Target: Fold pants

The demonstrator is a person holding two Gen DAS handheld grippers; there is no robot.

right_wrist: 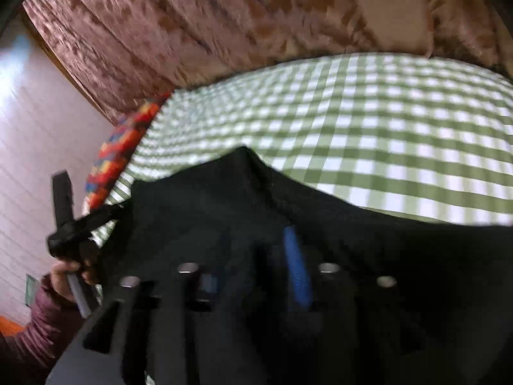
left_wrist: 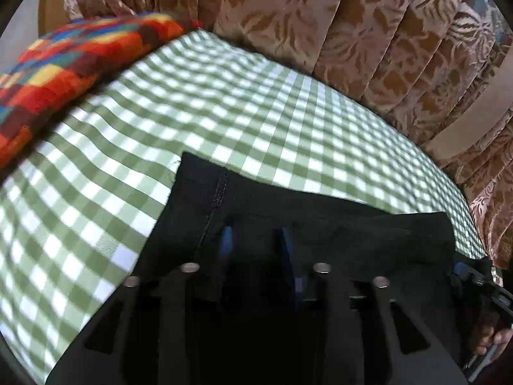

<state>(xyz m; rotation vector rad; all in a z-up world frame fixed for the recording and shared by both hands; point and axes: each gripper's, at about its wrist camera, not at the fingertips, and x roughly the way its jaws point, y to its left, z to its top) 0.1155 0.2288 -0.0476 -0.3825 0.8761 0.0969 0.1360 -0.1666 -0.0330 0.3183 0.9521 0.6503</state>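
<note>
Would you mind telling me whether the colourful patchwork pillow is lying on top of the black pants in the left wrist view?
No. The patchwork pillow sits at the far left edge of the checked cloth, well apart from the black pants.

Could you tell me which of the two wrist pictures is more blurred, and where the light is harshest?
Right wrist view: more smeared, the curtain streaked, the checked cloth soft, glare blown out on the wall. Left wrist view: sharper, the black pants seam readable, only the patchwork cushion smeared; fisheye bends the cloth's edge in both.

Black pants (right_wrist: 198,199) drape over the right claw (right_wrist: 256,256) above checked cloth (right_wrist: 368,122).
</note>
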